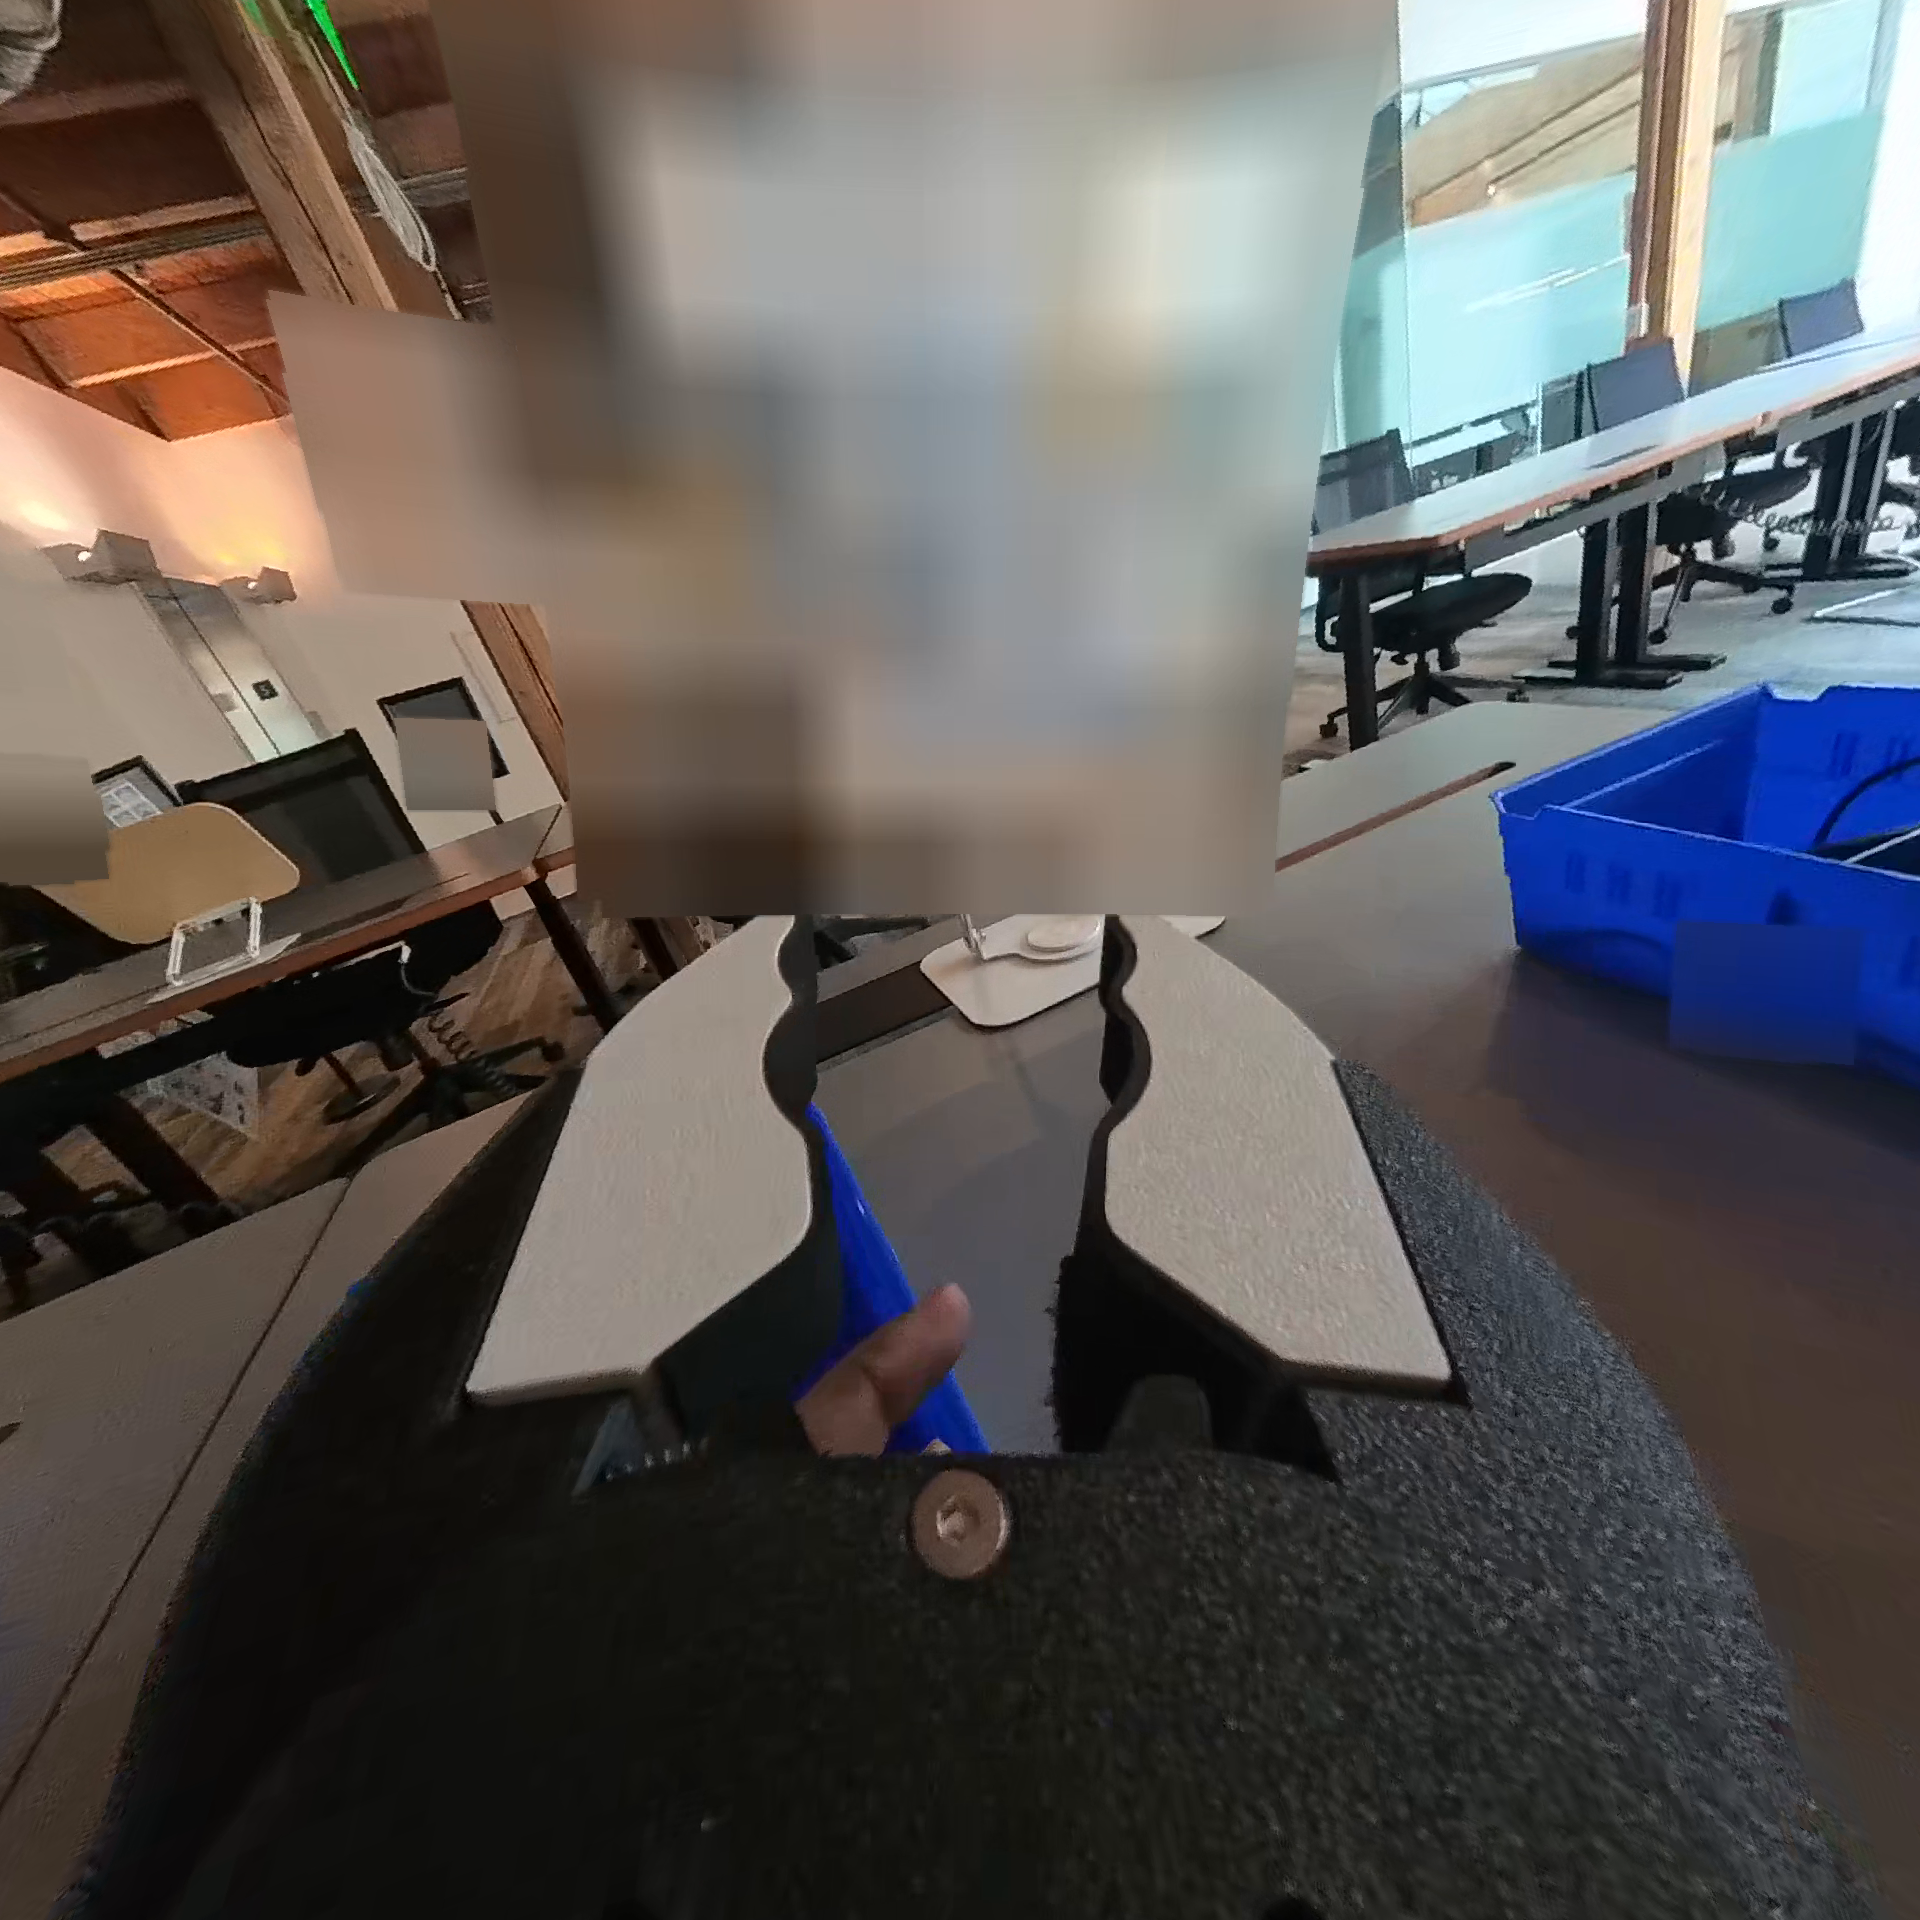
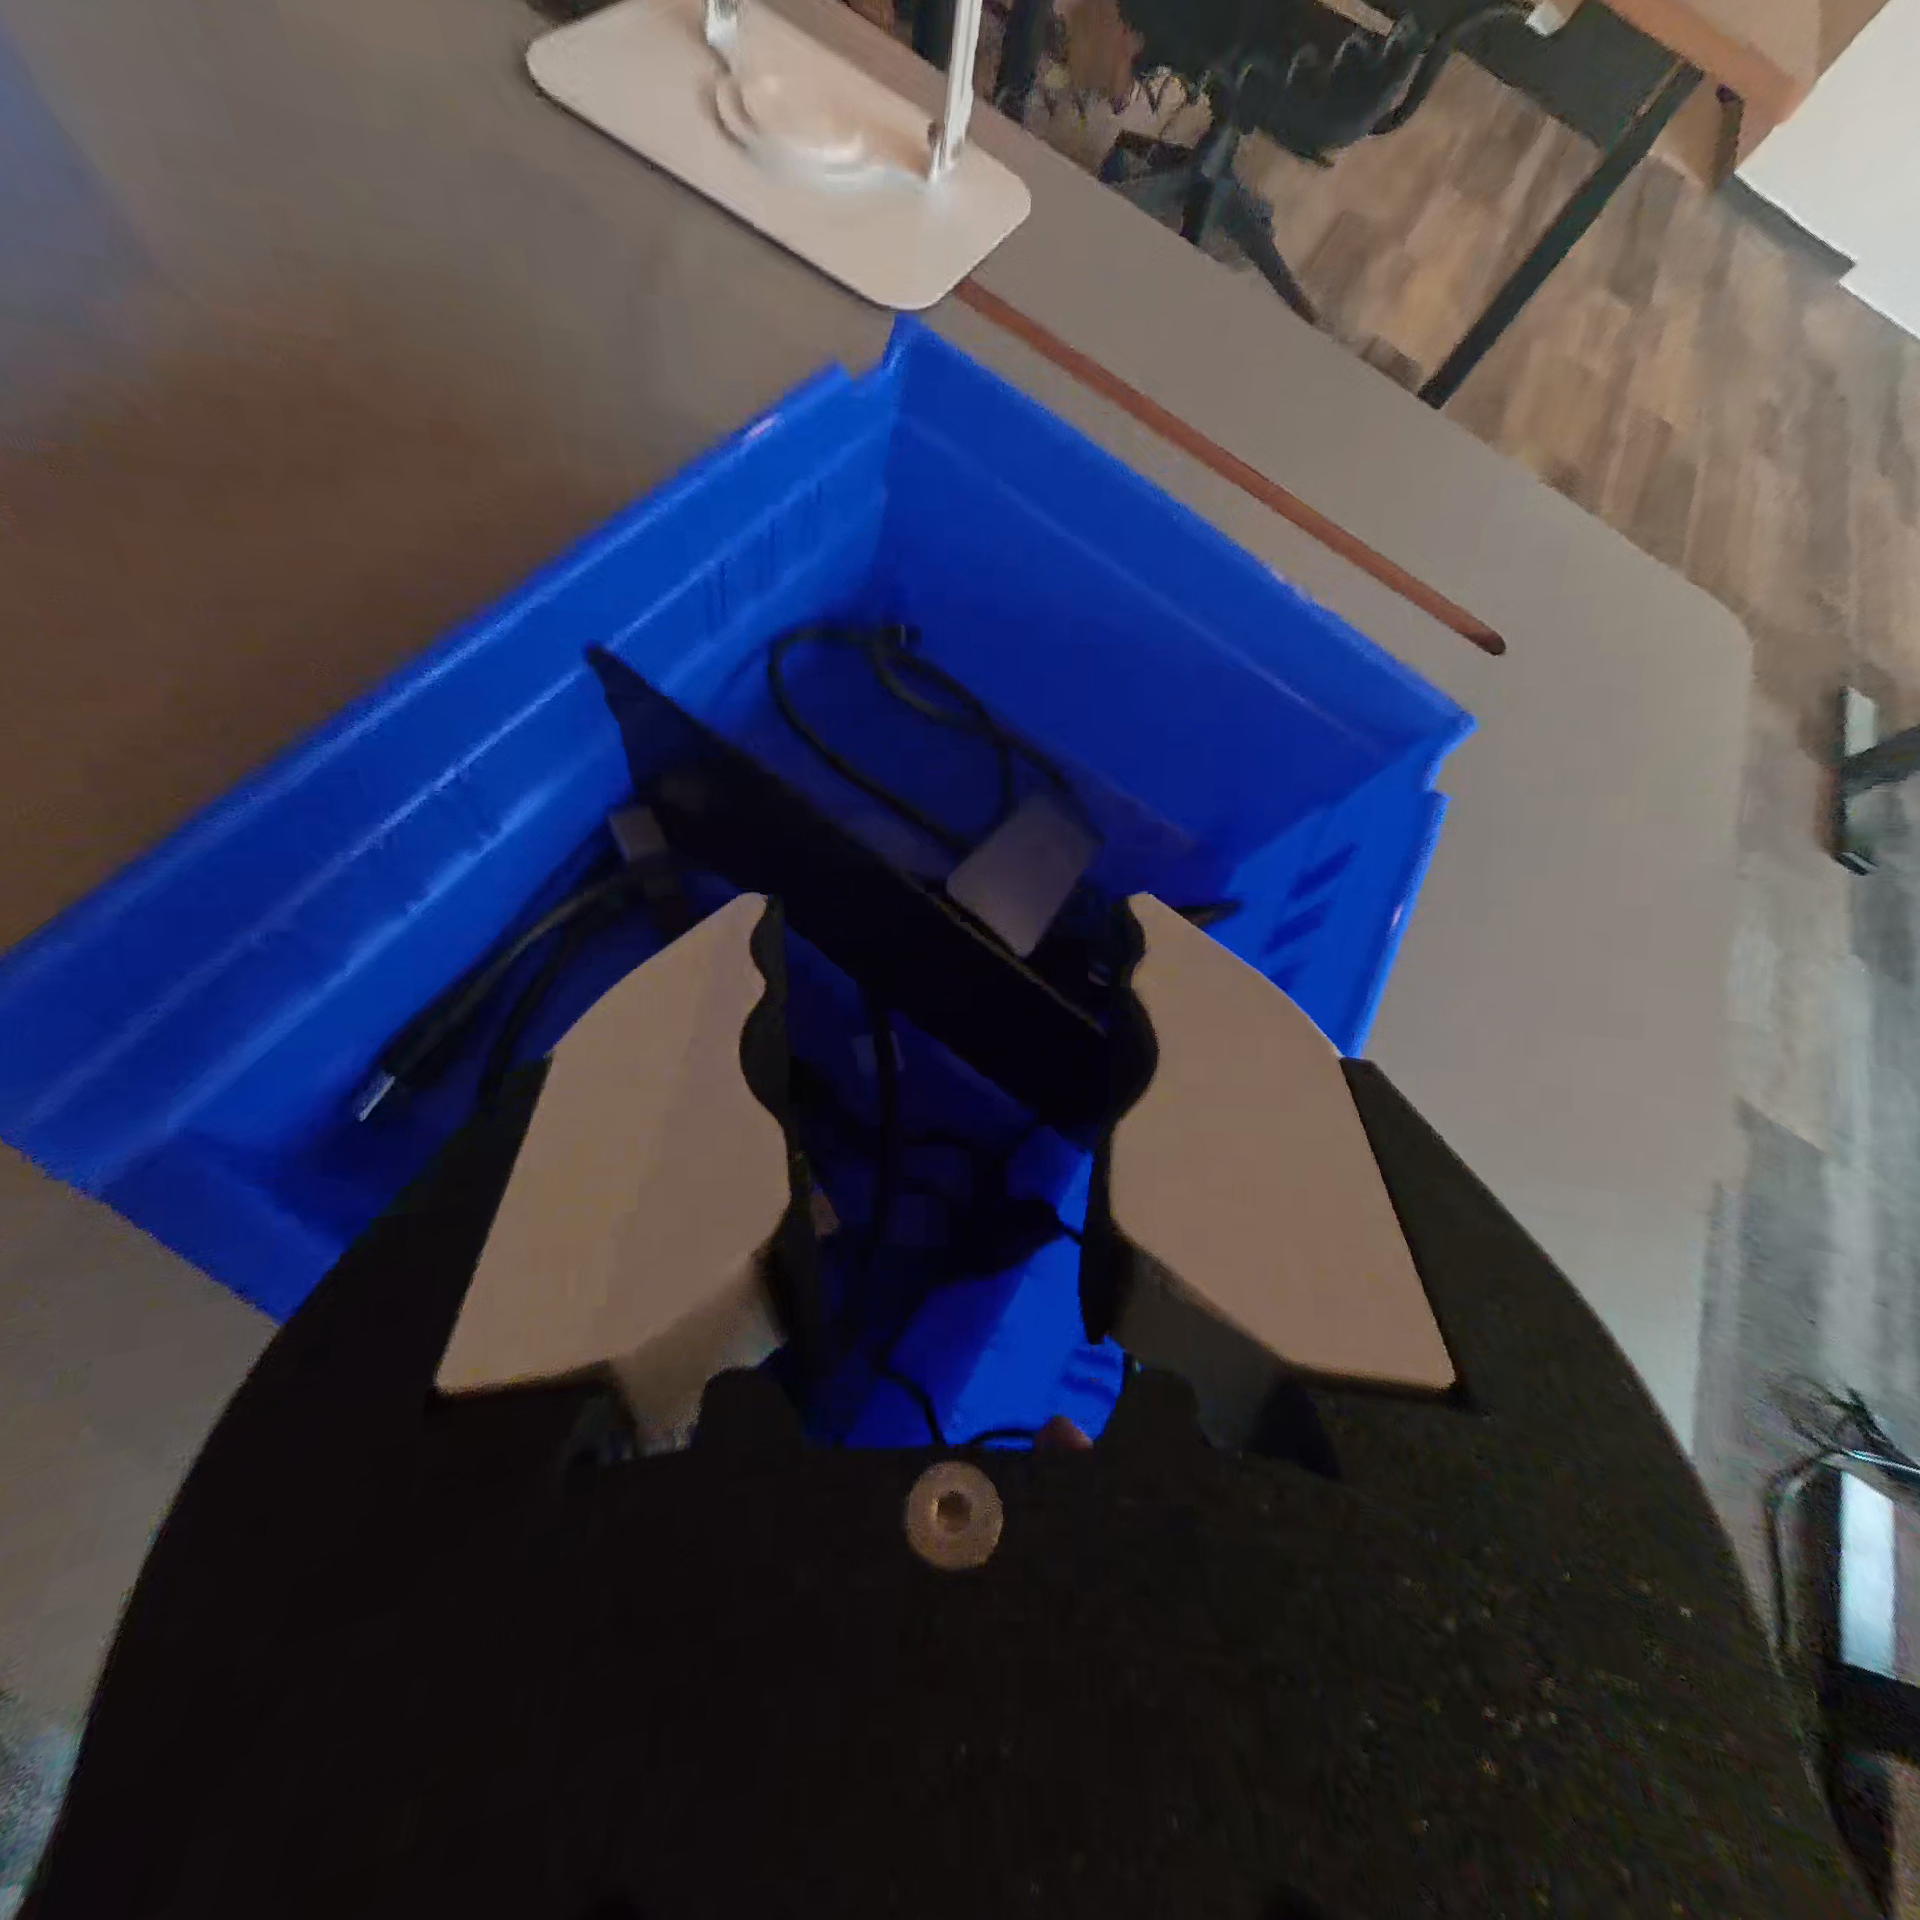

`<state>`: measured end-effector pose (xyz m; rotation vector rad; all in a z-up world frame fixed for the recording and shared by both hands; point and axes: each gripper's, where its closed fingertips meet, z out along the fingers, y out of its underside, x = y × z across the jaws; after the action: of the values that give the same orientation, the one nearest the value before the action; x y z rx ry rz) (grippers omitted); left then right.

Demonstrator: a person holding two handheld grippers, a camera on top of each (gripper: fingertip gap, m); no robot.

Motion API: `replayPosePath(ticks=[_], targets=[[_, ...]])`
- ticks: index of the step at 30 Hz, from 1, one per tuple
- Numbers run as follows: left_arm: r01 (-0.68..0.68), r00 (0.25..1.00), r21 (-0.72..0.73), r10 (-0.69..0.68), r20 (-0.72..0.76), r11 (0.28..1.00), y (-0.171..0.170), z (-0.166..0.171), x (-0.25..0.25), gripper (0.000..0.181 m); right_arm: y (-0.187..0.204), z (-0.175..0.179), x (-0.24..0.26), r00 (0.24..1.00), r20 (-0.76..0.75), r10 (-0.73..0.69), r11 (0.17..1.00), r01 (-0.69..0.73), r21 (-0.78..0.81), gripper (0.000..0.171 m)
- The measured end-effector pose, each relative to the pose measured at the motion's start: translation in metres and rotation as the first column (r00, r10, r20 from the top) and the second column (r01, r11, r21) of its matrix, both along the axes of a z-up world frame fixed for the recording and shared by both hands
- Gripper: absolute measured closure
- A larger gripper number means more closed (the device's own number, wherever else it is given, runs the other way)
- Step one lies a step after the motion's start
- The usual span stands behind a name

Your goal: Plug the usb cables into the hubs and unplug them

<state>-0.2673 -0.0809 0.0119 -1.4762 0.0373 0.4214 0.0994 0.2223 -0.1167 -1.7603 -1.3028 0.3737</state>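
The right tool (image 2: 940, 935) hung over the blue bin (image 2: 1091, 582) with its fingers spread and nothing between them; the bin sat on the grey table (image 2: 312, 416), whose rounded corner lay at about two o'clock from the tool, with wood floor beyond; open tabletop ran off toward ten o'clock, and a flat pale stand base (image 2: 790, 177) rested at twelve o'clock, near the table's far edge. A black divider (image 2: 831, 883) crossed the bin from ten o'clock to four o'clock; beyond it lay a small grey hub (image 2: 1023, 868) with its black lead looped toward twelve o'clock, its long axis running roughly from one o'clock to seven; the hub lay just past the fingertips, slightly toward the right finger. On the near side of the divider black usb cables (image 2: 499, 997) trailed toward eight o'clock, one metal plug (image 2: 376, 1093) pointing that way, close by the bin's near wall, off the left finger.

The left tool (image 1: 956, 935) was also spread and empty, held level above the dark tabletop; a person's finger (image 1: 894, 1371) and a strip of blue plastic showed under it; the bin stood well apart at two o'clock, with clear table between.
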Motion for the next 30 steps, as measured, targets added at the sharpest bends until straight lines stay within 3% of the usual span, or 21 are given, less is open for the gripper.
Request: replayPosePath(ticks=[4,8,13,16,18,20,24,30], targets=[[0.019,1.000,-0.015,-0.019,-0.020,1.000,0.001,-0.002,0.004,0.130,0.026,-0.005,-0.017,0.998,0.066,0.020,0.989,-0.011,-0.146,0.116],[0.013,0.999,-0.023,-0.014,-0.031,1.000,-0.001,-0.002,0.002,0.130,0.041,-0.030,-0.039,0.960,0.240,0.144,0.894,-0.022,-0.447,0.118],[0.007,0.999,-0.023,-0.007,-0.031,1.000,-0.006,-0.002,-0.004,0.131,0.068,-0.066,-0.035,0.832,0.525,0.180,0.796,0.191,-0.575,0.116],[-0.002,0.999,-0.019,0.001,-0.035,1.000,-0.009,-0.001,-0.007,0.131,0.060,-0.090,-0.024,0.731,0.639,0.239,0.742,0.287,-0.606,0.109],[0.001,0.999,-0.020,-0.001,-0.040,1.000,-0.010,-0.002,-0.008,0.131,0.054,-0.100,-0.015,0.660,0.697,0.281,0.726,0.328,-0.604,0.117],[-0.006,0.999,-0.020,0.005,-0.042,1.000,-0.012,-0.001,-0.010,0.131,0.058,-0.094,-0.023,0.704,0.661,0.259,0.745,0.290,-0.601,0.134],[-0.020,0.999,-0.019,0.019,-0.047,1.000,-0.014,-0.001,-0.013,0.131,0.070,-0.070,-0.030,0.797,0.569,0.202,0.813,0.188,-0.552,0.138],[0.016,0.998,-0.008,-0.016,-0.059,1.000,-0.011,0.004,0.000,0.131,0.064,0.029,-0.051,0.979,0.163,0.123,0.916,-0.048,-0.398,0.139]])
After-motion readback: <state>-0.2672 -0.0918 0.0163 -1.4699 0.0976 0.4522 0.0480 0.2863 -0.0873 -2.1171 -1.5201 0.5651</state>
